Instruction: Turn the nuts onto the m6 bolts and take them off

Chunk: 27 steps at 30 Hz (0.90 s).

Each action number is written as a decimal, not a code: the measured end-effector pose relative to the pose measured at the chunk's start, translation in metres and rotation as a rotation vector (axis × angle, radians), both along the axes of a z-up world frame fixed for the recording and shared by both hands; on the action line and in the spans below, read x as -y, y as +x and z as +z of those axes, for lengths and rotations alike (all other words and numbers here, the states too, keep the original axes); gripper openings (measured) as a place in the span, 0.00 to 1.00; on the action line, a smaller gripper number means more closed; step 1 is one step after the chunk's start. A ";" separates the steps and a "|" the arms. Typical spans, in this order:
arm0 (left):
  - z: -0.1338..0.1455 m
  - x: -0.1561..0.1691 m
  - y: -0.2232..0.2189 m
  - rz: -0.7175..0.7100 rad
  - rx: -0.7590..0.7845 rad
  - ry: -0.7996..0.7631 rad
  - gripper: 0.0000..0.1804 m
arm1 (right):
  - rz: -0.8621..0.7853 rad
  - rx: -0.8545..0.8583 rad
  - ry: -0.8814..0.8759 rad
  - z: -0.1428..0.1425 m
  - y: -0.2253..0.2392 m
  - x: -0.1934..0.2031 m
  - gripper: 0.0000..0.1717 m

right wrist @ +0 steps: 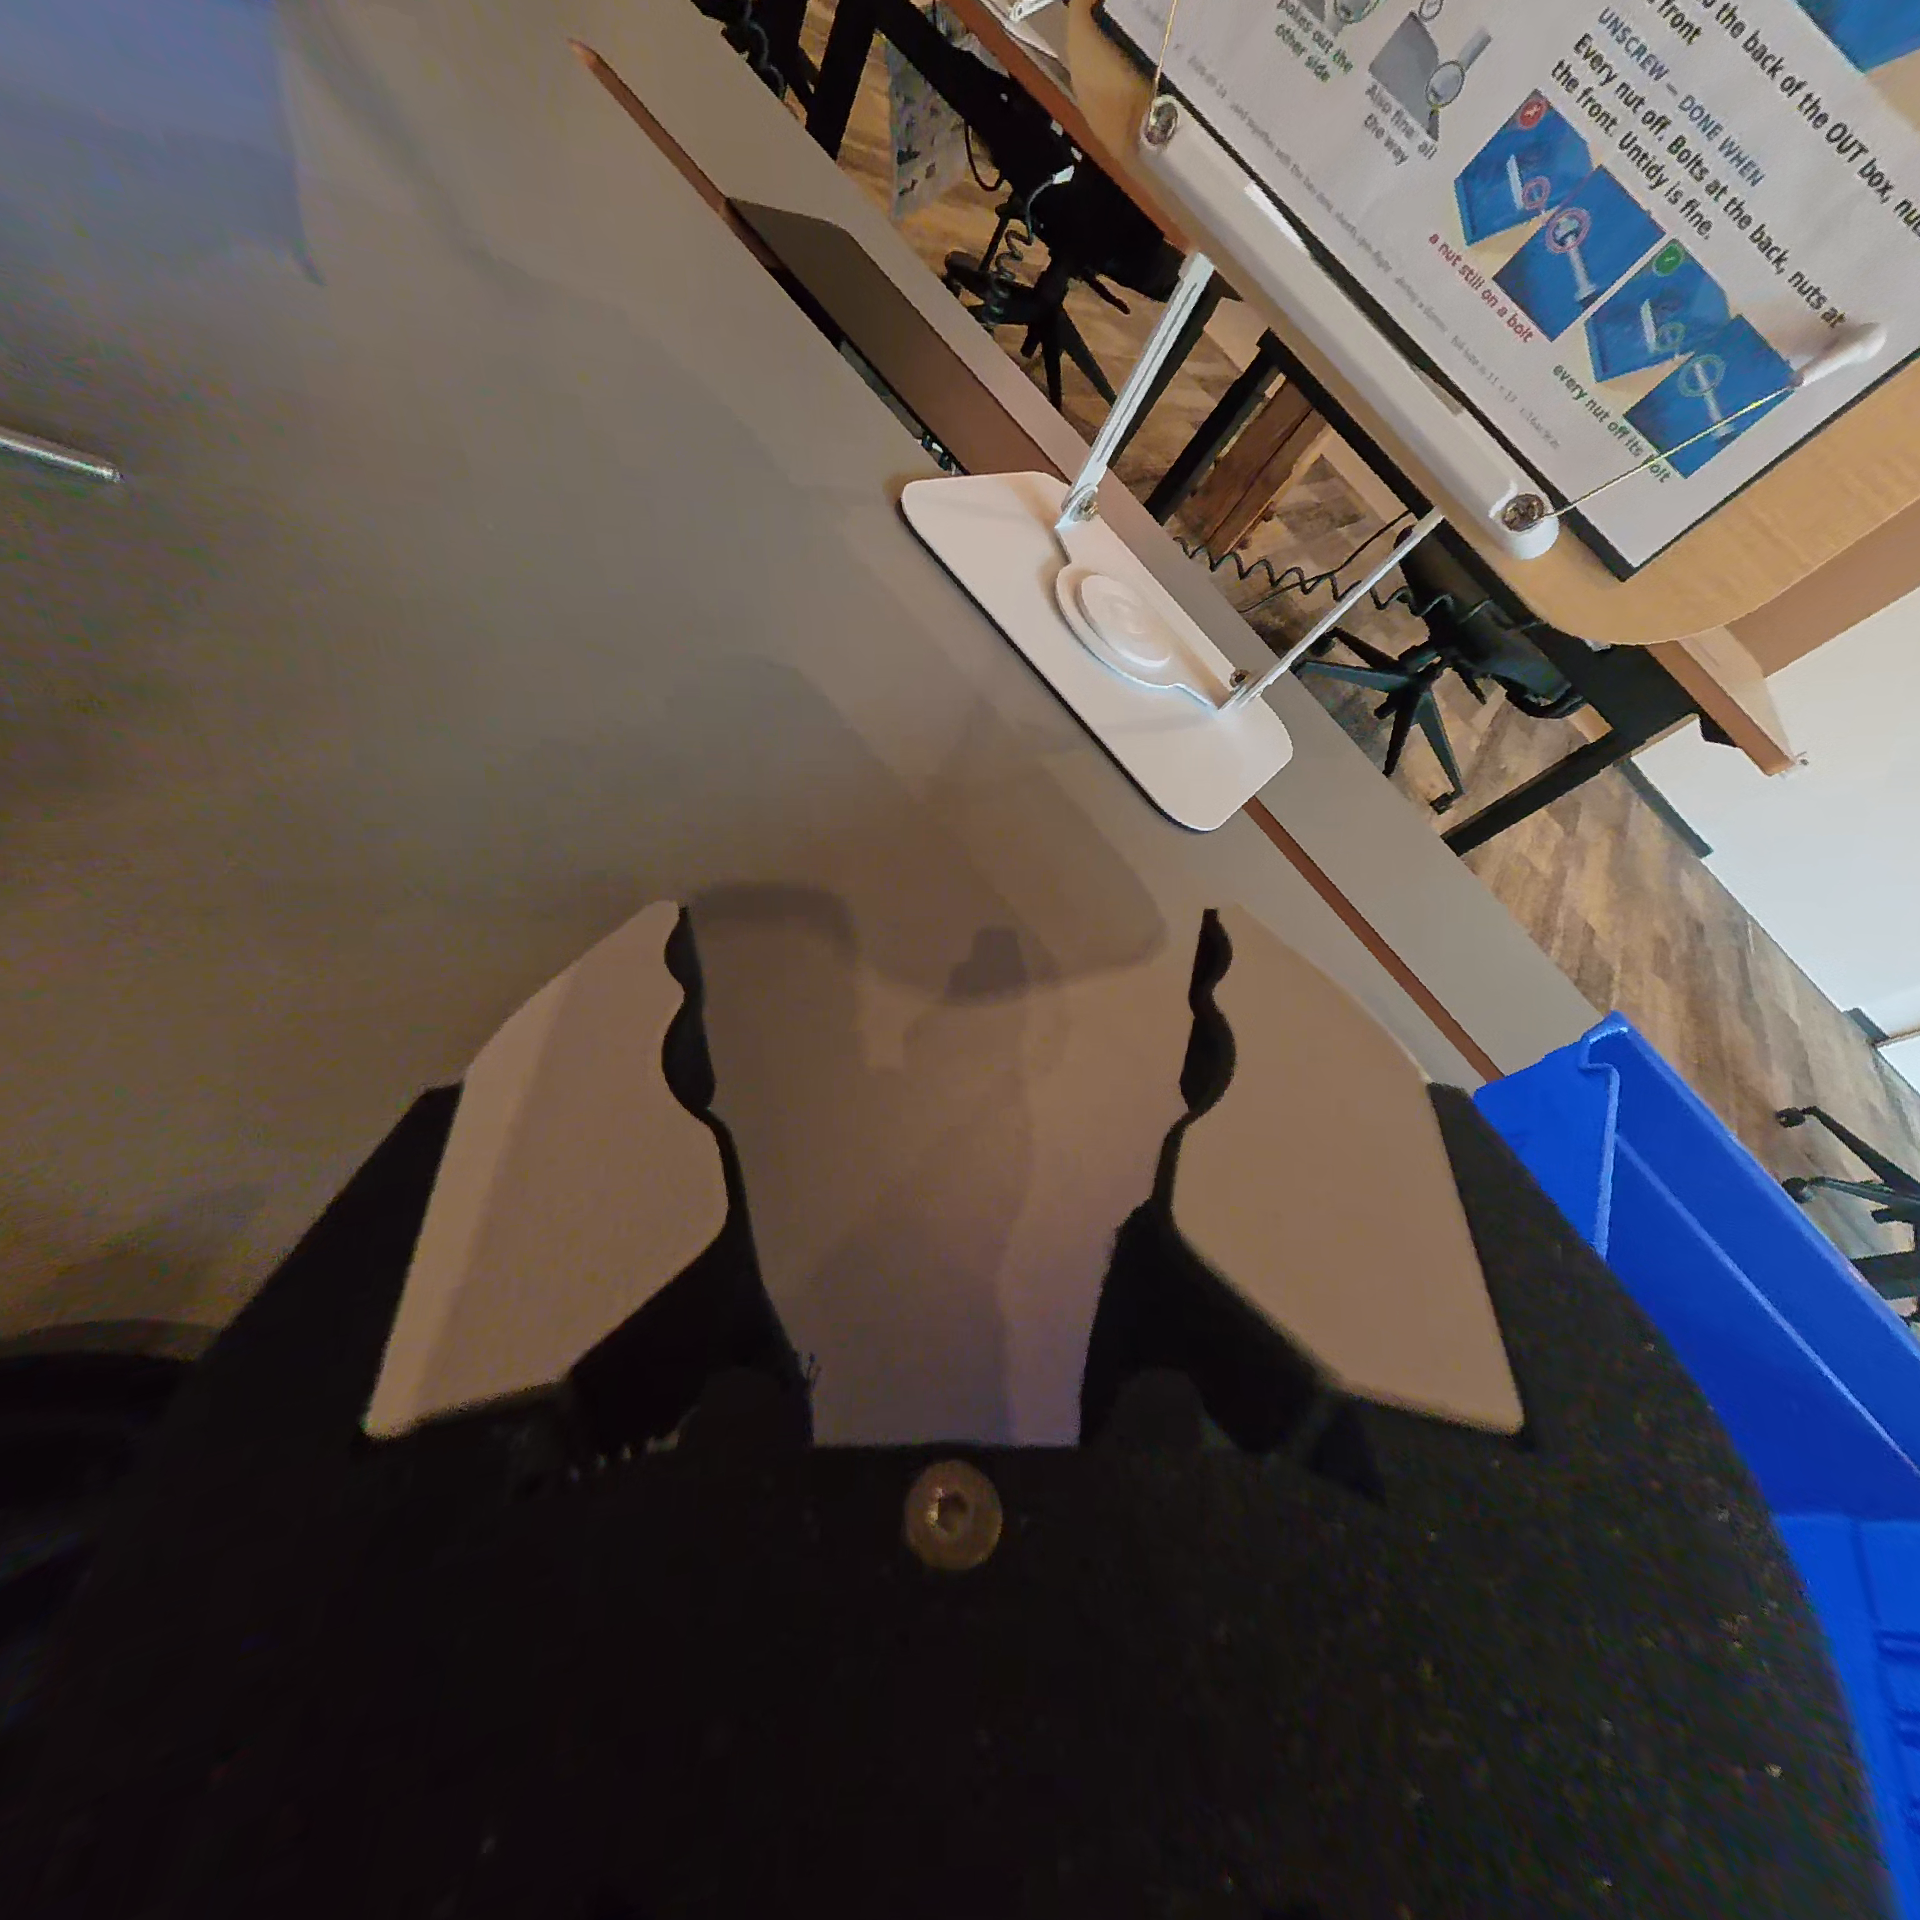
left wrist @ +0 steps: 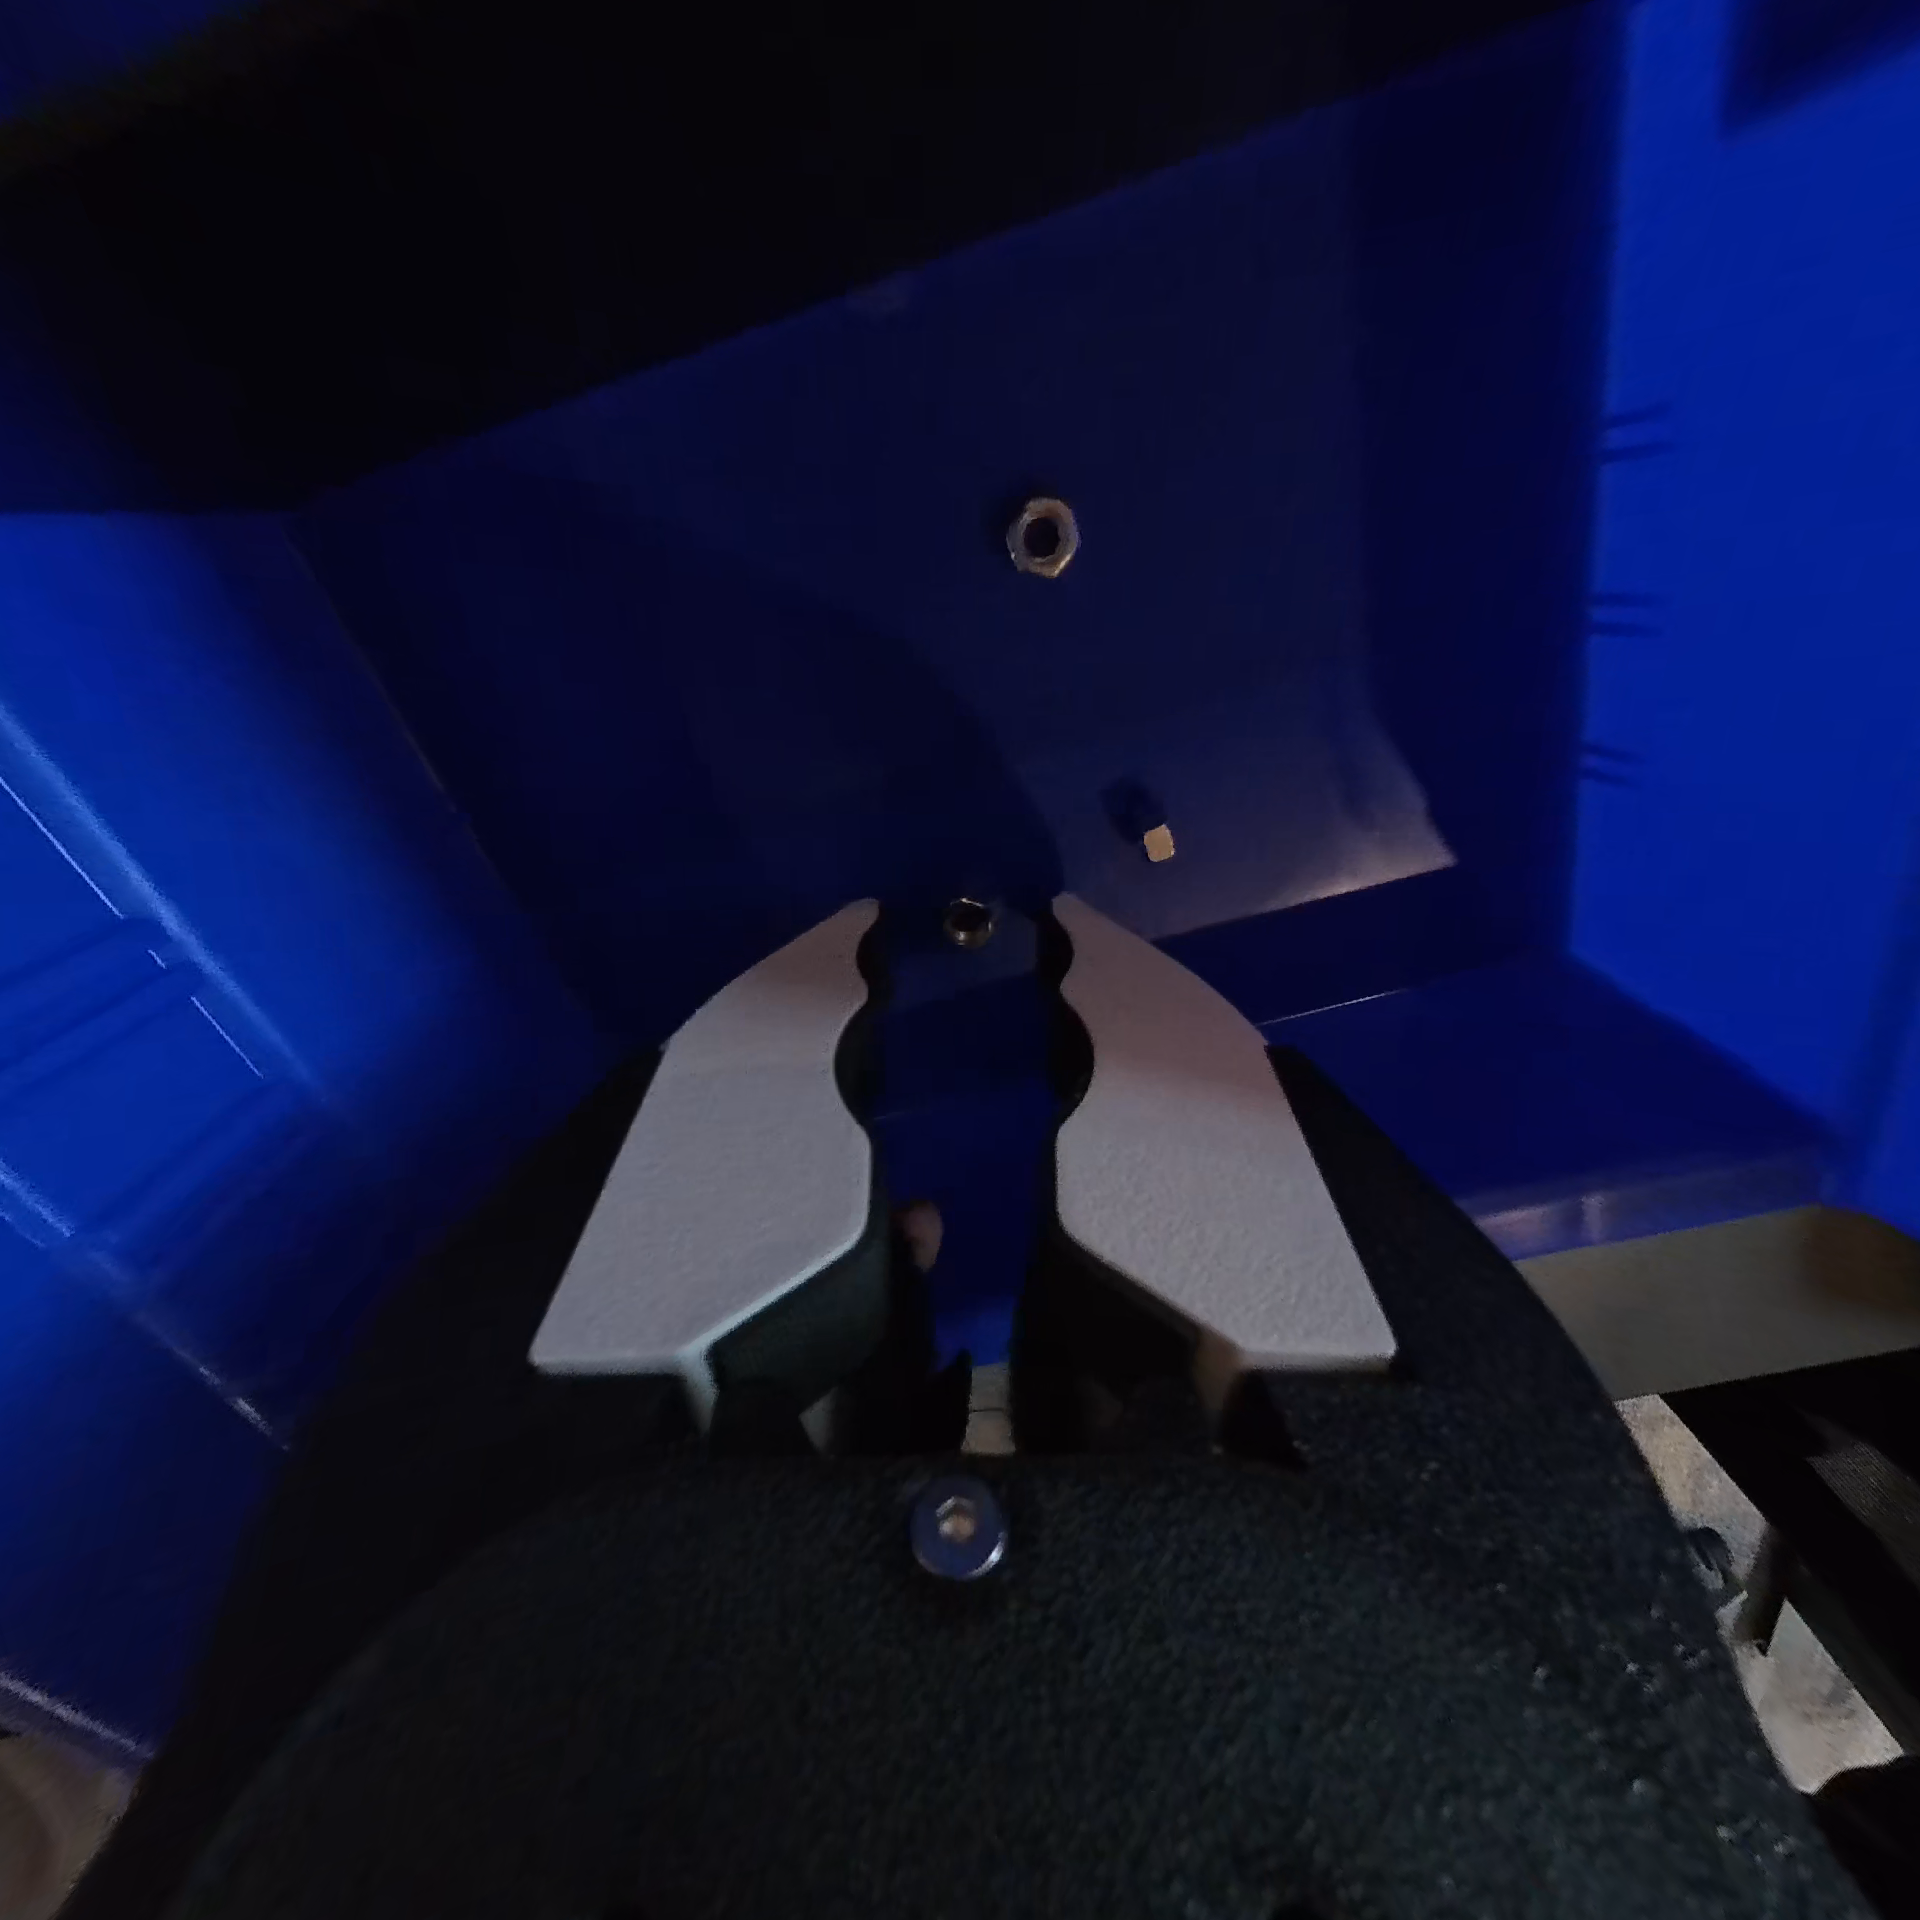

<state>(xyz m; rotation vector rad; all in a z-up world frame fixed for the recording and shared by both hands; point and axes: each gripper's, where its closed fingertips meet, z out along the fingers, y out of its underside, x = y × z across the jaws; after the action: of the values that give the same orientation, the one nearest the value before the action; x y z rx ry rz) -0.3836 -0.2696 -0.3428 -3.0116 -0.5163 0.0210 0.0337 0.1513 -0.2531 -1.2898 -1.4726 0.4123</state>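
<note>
The left gripper [left wrist: 961, 920] reaches into a dark blue bin [left wrist: 1714, 623]. Its 2 white fingers [left wrist: 748, 1101] are a little way apart. A small nut [left wrist: 968, 921] sits between the tips, on the bin floor. There is a gap on each side of the nut, so the fingers do not press on it. The gripper holds nothing.

Farther in, another nut [left wrist: 1042, 537] lies flat on the floor with its hole facing up. To the right of the fingers there is a tiny shiny piece [left wrist: 1157, 844] next to a dark stub. It is too small to tell what it is.

The right gripper [right wrist: 945, 925] is wide open and bare. It hangs over a grey table [right wrist: 416, 675]. Only shadows fall between its fingers [right wrist: 582, 1143].

Past it, a white stand [right wrist: 1195, 758] sits at the table edge. The stand holds up a board with a printed sheet [right wrist: 1662, 208] of pictures. A blue bin [right wrist: 1714, 1299] sits just to the right of the gripper. At the far left edge, a thin metal rod [right wrist: 62, 457] pokes in. It may be a bolt, but I cannot tell.
</note>
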 end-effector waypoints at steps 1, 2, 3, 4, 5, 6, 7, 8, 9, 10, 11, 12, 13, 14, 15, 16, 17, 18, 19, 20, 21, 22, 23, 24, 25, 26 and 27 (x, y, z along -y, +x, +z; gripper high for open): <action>0.000 0.000 0.000 0.004 0.000 0.002 0.14 | -0.002 -0.001 0.001 0.000 0.000 0.000 0.52; 0.000 0.000 0.000 0.006 0.000 0.005 0.14 | -0.004 -0.003 0.001 0.001 0.001 -0.001 0.52; 0.000 0.000 0.000 0.006 0.000 0.007 0.14 | -0.005 -0.007 0.000 0.002 0.001 -0.001 0.52; 0.000 0.000 0.000 0.008 0.000 0.008 0.14 | -0.005 -0.010 -0.002 0.002 0.001 -0.001 0.52; 0.000 0.000 -0.001 0.009 0.001 0.008 0.13 | -0.007 -0.012 -0.004 0.002 0.002 -0.002 0.52; 0.000 0.000 -0.001 0.008 0.002 0.007 0.13 | -0.007 -0.013 -0.006 0.003 0.002 -0.002 0.52; 0.000 0.000 0.000 0.007 0.003 0.006 0.12 | -0.007 -0.015 -0.006 0.003 0.002 -0.002 0.52; 0.000 -0.001 0.000 0.005 0.007 0.007 0.10 | -0.006 -0.015 -0.006 0.003 0.002 -0.002 0.52; 0.000 -0.001 0.001 0.003 0.011 0.007 0.08 | -0.006 -0.015 -0.004 0.003 0.002 -0.001 0.52; -0.001 -0.002 0.003 0.000 0.016 0.010 0.06 | -0.004 -0.016 -0.002 0.004 0.002 0.000 0.52; -0.001 -0.002 0.003 -0.004 0.016 0.010 0.06 | -0.002 -0.018 -0.001 0.004 0.001 0.000 0.52; -0.001 -0.002 0.003 -0.008 0.013 0.010 0.06 | 0.001 -0.019 0.000 0.005 0.001 0.001 0.52; -0.001 -0.002 0.003 -0.010 0.012 0.010 0.06 | 0.003 -0.019 0.001 0.005 0.001 0.002 0.52; -0.001 -0.002 0.003 -0.014 0.014 0.011 0.06 | 0.007 -0.019 0.003 0.005 0.001 0.003 0.52; -0.001 -0.002 0.004 -0.018 0.019 0.011 0.06 | 0.010 -0.019 0.006 0.005 0.000 0.003 0.52; 0.000 -0.003 0.005 -0.021 0.024 0.012 0.06 | 0.012 -0.019 0.007 0.005 0.000 0.004 0.52; 0.003 -0.004 0.005 -0.024 0.019 0.015 0.06 | 0.014 -0.020 0.008 0.005 -0.001 0.005 0.52; 0.008 -0.006 0.004 -0.029 0.004 0.024 0.05 | 0.016 -0.022 0.008 0.006 -0.001 0.006 0.52; 0.016 -0.009 0.004 -0.037 -0.012 0.039 0.05 | 0.017 -0.021 0.007 0.005 -0.002 0.006 0.52; 0.025 -0.014 0.005 -0.050 -0.028 0.057 0.05 | 0.017 -0.019 0.006 0.005 -0.002 0.006 0.52; 0.037 -0.019 0.006 -0.068 -0.049 0.074 0.05 | 0.019 -0.017 0.005 0.004 -0.002 0.006 0.52; 0.049 -0.025 0.008 -0.088 -0.074 0.092 0.05 | 0.020 -0.015 0.004 0.003 -0.003 0.006 0.52; 0.062 -0.032 0.011 -0.112 -0.100 0.111 0.05 | 0.022 -0.014 0.003 0.002 -0.003 0.007 0.52; 0.075 -0.041 0.016 -0.142 -0.124 0.130 0.05 | 0.024 -0.012 0.000 0.001 -0.003 0.007 0.52; 0.088 -0.051 0.023 -0.178 -0.147 0.151 0.05 | 0.027 -0.012 -0.002 0.001 -0.004 0.008 0.51; 0.100 -0.062 0.033 -0.220 -0.165 0.174 0.05 | 0.032 -0.012 -0.004 0.000 -0.005 0.009 0.51; 0.110 -0.074 0.046 -0.270 -0.177 0.197 0.05 | 0.038 -0.013 -0.007 0.000 -0.006 0.010 0.51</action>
<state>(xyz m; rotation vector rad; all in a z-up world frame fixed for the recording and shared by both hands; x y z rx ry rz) -0.3377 -0.1953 -0.2326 -2.8224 -0.0876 0.2043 0.0280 0.1409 -0.2533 -1.2636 -1.4882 0.4503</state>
